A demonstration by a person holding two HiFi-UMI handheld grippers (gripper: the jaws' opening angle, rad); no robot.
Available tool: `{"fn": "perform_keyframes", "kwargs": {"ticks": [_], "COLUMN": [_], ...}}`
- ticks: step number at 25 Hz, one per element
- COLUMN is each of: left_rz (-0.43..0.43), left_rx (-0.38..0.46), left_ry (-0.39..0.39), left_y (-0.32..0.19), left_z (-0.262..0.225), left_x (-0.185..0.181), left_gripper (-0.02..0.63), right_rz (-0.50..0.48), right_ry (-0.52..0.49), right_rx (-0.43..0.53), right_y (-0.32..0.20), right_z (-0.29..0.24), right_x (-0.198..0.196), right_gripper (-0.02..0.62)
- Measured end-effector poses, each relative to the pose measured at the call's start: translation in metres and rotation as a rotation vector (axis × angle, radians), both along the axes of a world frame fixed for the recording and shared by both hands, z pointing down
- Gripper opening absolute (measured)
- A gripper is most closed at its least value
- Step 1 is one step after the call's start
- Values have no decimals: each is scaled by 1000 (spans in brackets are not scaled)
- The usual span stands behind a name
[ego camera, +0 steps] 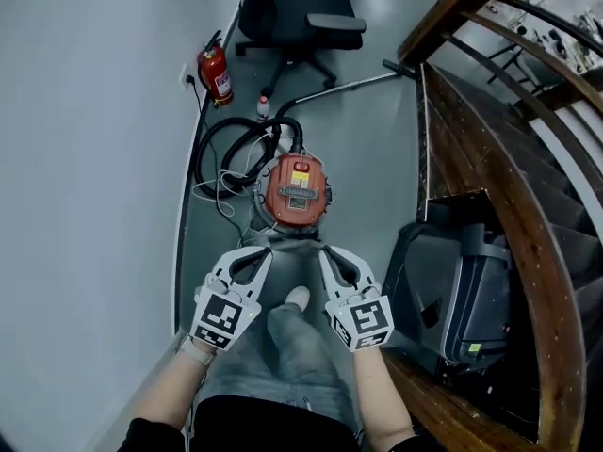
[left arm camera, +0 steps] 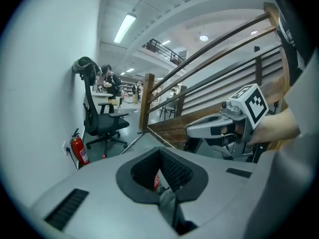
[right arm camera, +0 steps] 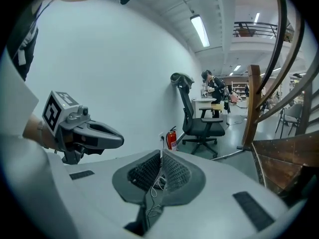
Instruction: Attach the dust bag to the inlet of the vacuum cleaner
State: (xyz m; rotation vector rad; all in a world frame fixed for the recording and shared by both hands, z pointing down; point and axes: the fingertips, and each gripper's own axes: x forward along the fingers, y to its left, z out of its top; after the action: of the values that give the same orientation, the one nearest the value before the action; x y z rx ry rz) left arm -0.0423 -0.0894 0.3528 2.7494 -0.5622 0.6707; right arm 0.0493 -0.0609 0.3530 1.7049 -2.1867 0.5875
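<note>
The vacuum cleaner (ego camera: 295,189), with a red motor head, stands on the grey floor straight ahead of me. Its black hose (ego camera: 233,137) coils to its left, and a metal wand (ego camera: 345,85) runs off to the far right. I see no dust bag in any view. My left gripper (ego camera: 267,251) and right gripper (ego camera: 323,250) hover side by side just short of the vacuum, above my grey trouser leg. Both are shut with nothing between the jaws. In the left gripper view, the left gripper (left arm camera: 160,152) shows a sliver of red vacuum (left arm camera: 156,181) below its tips. The right gripper (right arm camera: 160,154) points towards the wall.
A red fire extinguisher (ego camera: 216,73) leans at the left wall beside a small bottle (ego camera: 263,107). A black office chair (ego camera: 294,15) stands beyond. A wooden stair railing (ego camera: 490,149) and a dark machine (ego camera: 462,285) close off the right. A white cable (ego camera: 222,192) lies by the vacuum.
</note>
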Motion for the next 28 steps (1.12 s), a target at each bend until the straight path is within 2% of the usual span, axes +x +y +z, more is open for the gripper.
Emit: {"fn": "perform_keyframes", "kwargs": {"ticks": [5,10,18,28], "left_rz": [-35,-54,-81,-50], "left_rx": [26,111,144,222], "left_ry": [38,60,72,96], "left_y": [5,3,33,49], "left_z": [-63,-121,-196,-273], "left_x": [-10,-13,-14,-23], "left_gripper": [15,15,15,15], "right_rz": [-1,-17,-61,-78], "right_ry": [1,17,17,21], "right_rx": [52,136,202,281], "right_y": [5,2,33,56], "right_z": [-62,-121,-201,-278], "right_x": [-6,-9,-17,-32], "right_gripper": [35,36,35,37]}}
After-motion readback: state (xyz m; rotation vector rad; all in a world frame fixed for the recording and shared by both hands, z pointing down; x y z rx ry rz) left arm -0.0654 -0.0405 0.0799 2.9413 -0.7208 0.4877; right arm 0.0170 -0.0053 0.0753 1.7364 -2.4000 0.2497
